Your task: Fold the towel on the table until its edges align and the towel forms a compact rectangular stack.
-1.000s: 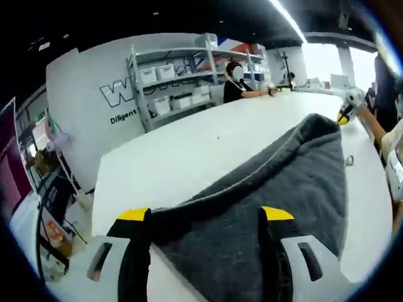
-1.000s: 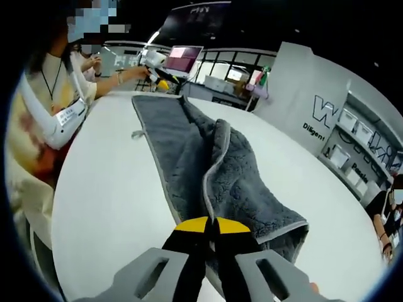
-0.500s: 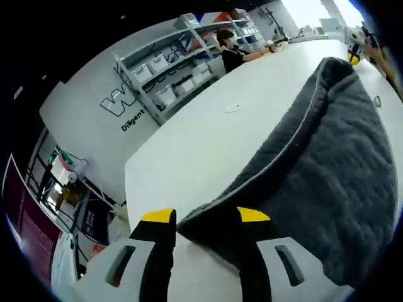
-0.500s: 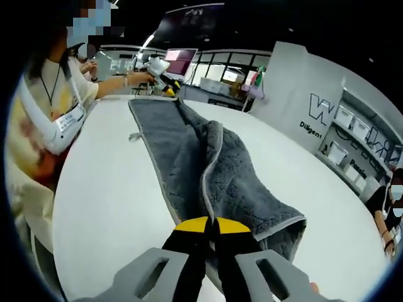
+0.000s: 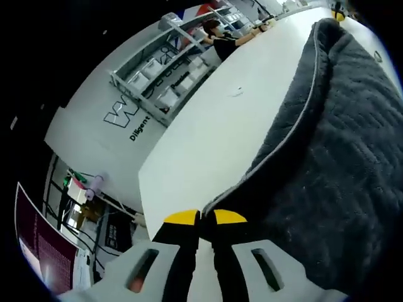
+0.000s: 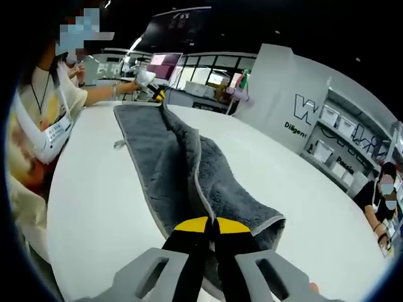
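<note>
A dark grey towel (image 6: 189, 167) with a pale grey hem lies lengthwise on the white table (image 6: 94, 207), folded over along its length. My right gripper (image 6: 210, 223) is shut on the towel's near end. At the far end the left gripper (image 6: 156, 93) pinches the towel's other corner. In the left gripper view the towel (image 5: 327, 163) spreads across the right side, and my left gripper (image 5: 206, 218) is shut on its hemmed corner.
The person holding the grippers, a sleeve (image 6: 50, 135) showing, stands along the table's left edge in the right gripper view. Shelves with white bins (image 5: 157, 82) line the wall. Another person (image 5: 221, 44) sits at the table's far end. A small loop tag (image 6: 118, 145) lies beside the towel.
My left gripper's jaws have gone from open around the towel's corner to shut on it. The right gripper has stayed shut on its end; the towel lies flatter and straighter.
</note>
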Available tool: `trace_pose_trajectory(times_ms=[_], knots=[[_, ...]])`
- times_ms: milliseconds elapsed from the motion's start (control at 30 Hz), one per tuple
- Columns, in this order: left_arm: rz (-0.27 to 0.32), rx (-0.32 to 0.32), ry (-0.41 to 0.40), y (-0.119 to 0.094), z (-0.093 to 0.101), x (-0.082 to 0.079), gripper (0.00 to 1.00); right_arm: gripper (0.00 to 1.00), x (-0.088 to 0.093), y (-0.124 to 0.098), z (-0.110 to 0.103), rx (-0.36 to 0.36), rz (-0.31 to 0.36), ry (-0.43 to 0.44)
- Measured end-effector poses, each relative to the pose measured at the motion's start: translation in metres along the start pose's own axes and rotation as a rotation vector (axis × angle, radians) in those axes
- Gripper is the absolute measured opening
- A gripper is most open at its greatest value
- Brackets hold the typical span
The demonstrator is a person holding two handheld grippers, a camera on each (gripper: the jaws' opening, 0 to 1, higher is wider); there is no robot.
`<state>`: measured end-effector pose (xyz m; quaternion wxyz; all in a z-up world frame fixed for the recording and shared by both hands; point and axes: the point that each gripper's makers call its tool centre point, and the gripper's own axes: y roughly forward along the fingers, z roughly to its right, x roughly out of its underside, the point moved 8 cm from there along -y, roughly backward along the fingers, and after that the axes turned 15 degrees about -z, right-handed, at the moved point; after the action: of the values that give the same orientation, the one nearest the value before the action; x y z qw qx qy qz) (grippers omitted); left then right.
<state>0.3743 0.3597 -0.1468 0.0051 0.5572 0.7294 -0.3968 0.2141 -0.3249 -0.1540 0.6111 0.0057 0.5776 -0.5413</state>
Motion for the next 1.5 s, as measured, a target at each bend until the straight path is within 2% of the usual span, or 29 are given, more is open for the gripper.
trace_pose_trajectory(times_ms=[100,133,333,467,667,900,1000,1233,1500], knots=[[0.024,-0.002,-0.038,-0.002,-0.001,0.002,0.03,0.0,-0.005,-0.006,0.015,0.107,-0.001,0.005],[0.028,-0.006,-0.044,-0.002,-0.002,0.002,0.03,0.0,-0.006,-0.006,0.016,0.12,0.001,0.009],[0.082,-0.006,-0.151,-0.007,-0.009,0.001,0.02,0.0,-0.029,-0.013,0.048,0.3,0.063,0.038],[0.113,0.011,-0.228,-0.009,-0.015,-0.003,0.02,0.0,-0.048,-0.006,0.068,0.425,0.029,-0.009],[0.156,0.025,-0.305,-0.01,-0.022,-0.005,0.03,0.0,-0.067,0.012,0.095,0.548,-0.045,-0.081],[0.17,0.024,-0.363,-0.007,-0.027,-0.011,0.03,0.0,-0.085,0.039,0.127,0.622,-0.108,-0.14],[0.176,0.029,-0.395,-0.002,-0.03,-0.014,0.03,0.0,-0.089,0.053,0.14,0.63,-0.129,-0.137],[0.172,0.042,-0.427,0.012,-0.032,-0.02,0.03,0.0,-0.089,0.088,0.162,0.65,-0.182,-0.131],[0.129,0.041,-0.428,0.035,-0.027,-0.025,0.03,0.0,-0.083,0.123,0.174,0.664,-0.243,-0.159]])
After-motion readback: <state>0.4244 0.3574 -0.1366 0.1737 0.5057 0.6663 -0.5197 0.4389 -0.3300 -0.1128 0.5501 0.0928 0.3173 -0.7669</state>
